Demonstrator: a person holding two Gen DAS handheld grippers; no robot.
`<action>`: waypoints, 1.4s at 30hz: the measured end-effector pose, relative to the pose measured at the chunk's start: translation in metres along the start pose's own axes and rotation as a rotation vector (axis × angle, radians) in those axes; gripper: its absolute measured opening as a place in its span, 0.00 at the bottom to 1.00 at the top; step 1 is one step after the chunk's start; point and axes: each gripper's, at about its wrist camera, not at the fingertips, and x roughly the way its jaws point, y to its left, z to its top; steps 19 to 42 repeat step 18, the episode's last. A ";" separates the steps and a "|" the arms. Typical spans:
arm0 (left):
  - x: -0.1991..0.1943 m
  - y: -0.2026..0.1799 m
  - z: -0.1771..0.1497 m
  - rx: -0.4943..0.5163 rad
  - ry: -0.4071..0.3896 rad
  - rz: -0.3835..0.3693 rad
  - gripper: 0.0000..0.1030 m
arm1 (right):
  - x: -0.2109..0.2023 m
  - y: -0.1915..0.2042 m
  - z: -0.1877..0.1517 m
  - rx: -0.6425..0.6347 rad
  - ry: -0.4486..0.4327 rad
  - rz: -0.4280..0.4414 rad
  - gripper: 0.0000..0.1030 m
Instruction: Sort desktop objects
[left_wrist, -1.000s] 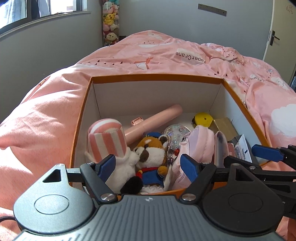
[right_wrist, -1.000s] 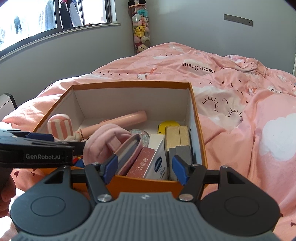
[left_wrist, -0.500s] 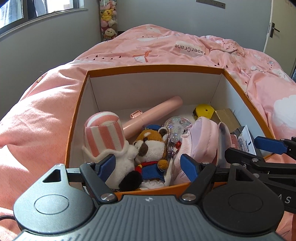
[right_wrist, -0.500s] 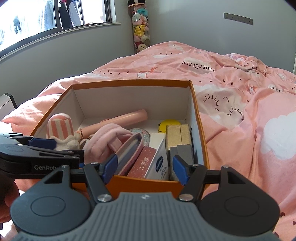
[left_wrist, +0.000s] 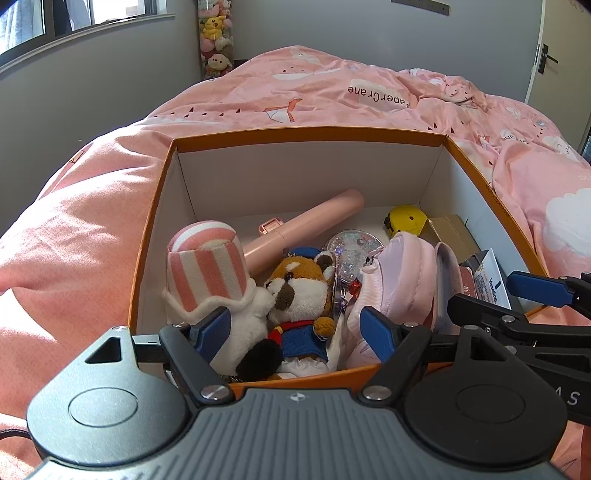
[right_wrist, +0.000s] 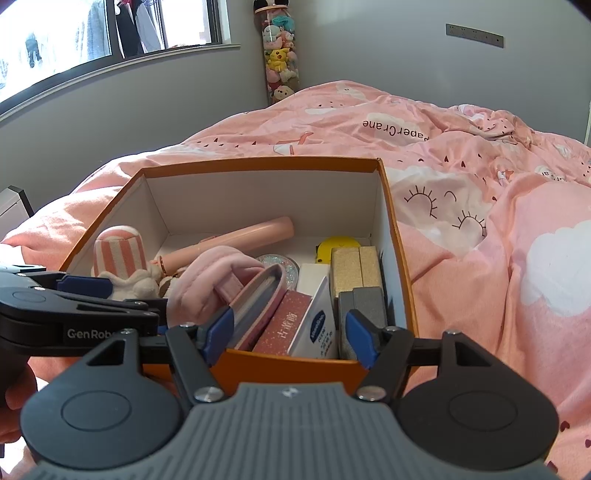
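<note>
Sitting on a bed under a pink duvet (right_wrist: 480, 206): an orange box (left_wrist: 295, 134) with white inner walls, packed with small things. Leaning at the box's left wall: a plush in a pink-and-white striped hat (left_wrist: 207, 269), with a red panda plush (left_wrist: 303, 291) in blue touching it on the side toward the middle. Lying aslant toward the box's far wall: a pink tube (left_wrist: 303, 229). Showing near the far right corner of the box: a yellow tape measure (left_wrist: 406, 219), beside gold boxes (right_wrist: 354, 266). Standing along the box's near wall: a pink pouch (right_wrist: 210, 280), a red carton (right_wrist: 284, 325), a white carton (right_wrist: 314, 325) and a grey block (right_wrist: 364, 302), possibly a case. Hovering just above the box's near rim: left gripper (left_wrist: 295, 328), fingers spread and released, pinching nothing. Hovering beside it over the near right corner: right gripper (right_wrist: 288, 328), fingers likewise parted, clear of the cartons.
</note>
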 end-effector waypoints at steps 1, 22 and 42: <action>0.000 0.000 0.000 0.000 0.000 0.000 0.88 | 0.000 0.000 0.000 0.000 0.000 0.000 0.67; 0.001 0.000 -0.001 0.000 0.002 -0.002 0.88 | 0.000 0.000 0.000 0.000 0.001 0.000 0.68; 0.001 0.000 -0.001 0.000 0.002 -0.002 0.88 | 0.000 0.000 0.000 0.000 0.001 0.000 0.68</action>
